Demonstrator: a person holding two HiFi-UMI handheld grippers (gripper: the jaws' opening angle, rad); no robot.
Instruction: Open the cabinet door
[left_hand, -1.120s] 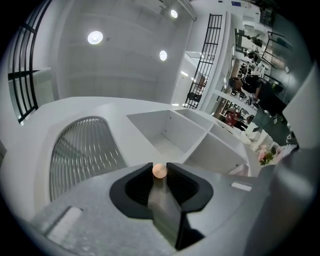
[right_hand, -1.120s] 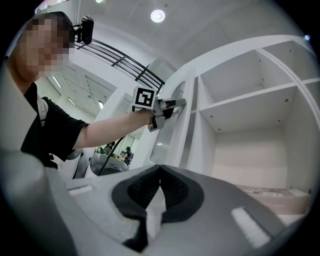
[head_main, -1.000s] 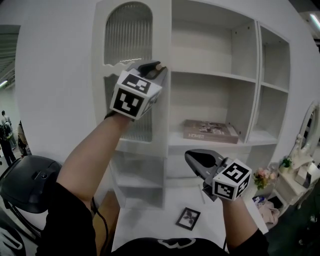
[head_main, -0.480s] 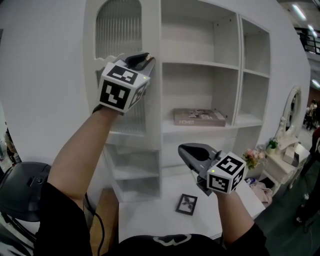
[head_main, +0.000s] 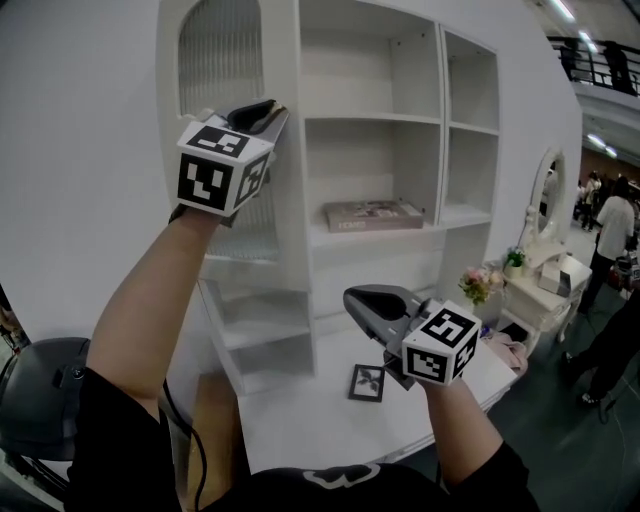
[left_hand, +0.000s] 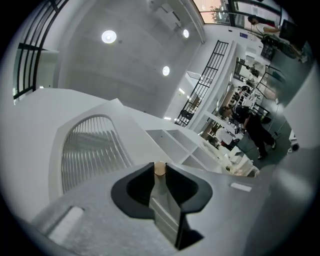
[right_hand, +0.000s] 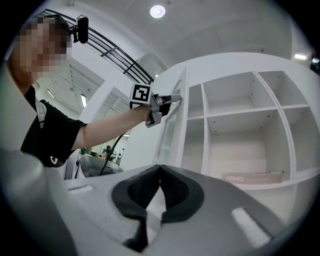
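Observation:
The white cabinet door (head_main: 222, 62) with a ribbed glass panel stands swung out from the shelving unit (head_main: 370, 120). My left gripper (head_main: 274, 108) is raised at the door's free edge. In the left gripper view its jaws are shut on the small tan door knob (left_hand: 159, 169), with the ribbed panel (left_hand: 90, 147) just behind to the left. The right gripper view shows that left gripper (right_hand: 174, 98) at the door edge (right_hand: 171, 131). My right gripper (head_main: 362, 299) hovers low over the counter, its jaws shut (right_hand: 159, 168) with nothing between them.
A flat book (head_main: 372, 214) lies on a middle shelf. A small black picture frame (head_main: 366, 382) lies on the white counter (head_main: 290, 425). A flower pot (head_main: 478, 284), a side table and an oval mirror (head_main: 545, 190) stand at right, with people (head_main: 612, 232) beyond.
The door has swung further out to the left with my left gripper still on the knob. My right gripper has drifted a little left and lower.

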